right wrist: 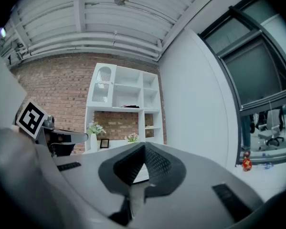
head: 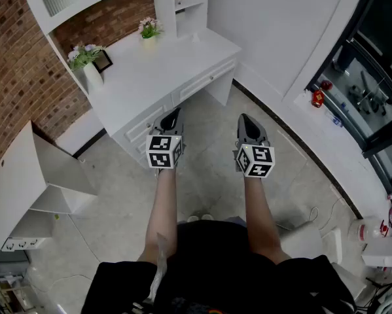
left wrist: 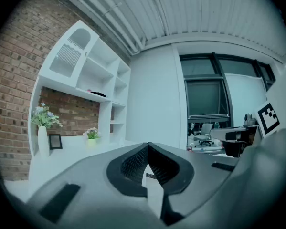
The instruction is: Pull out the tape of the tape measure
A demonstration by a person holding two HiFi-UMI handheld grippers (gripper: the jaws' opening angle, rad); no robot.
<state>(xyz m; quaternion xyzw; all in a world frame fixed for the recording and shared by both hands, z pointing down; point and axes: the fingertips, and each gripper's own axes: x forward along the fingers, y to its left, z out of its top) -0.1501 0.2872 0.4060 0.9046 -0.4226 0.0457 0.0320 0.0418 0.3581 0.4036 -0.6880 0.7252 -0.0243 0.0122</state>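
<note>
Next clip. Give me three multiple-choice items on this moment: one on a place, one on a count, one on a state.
1. Where does the picture frame stand?
A) on the white desk, beside the tall vase
B) on the floor
C) in an open drawer

2. How many flower arrangements stand on the desk?
A) one
B) two
C) four

3. How are the jaws of the left gripper and the right gripper?
A) both shut, nothing between them
B) both wide apart
C) each shut on a cup

Answers:
1 A: the frame stands right by the vase.
2 B: there is the tall vase and a small pot.
3 A: each gripper view shows its jaws together and empty.
</note>
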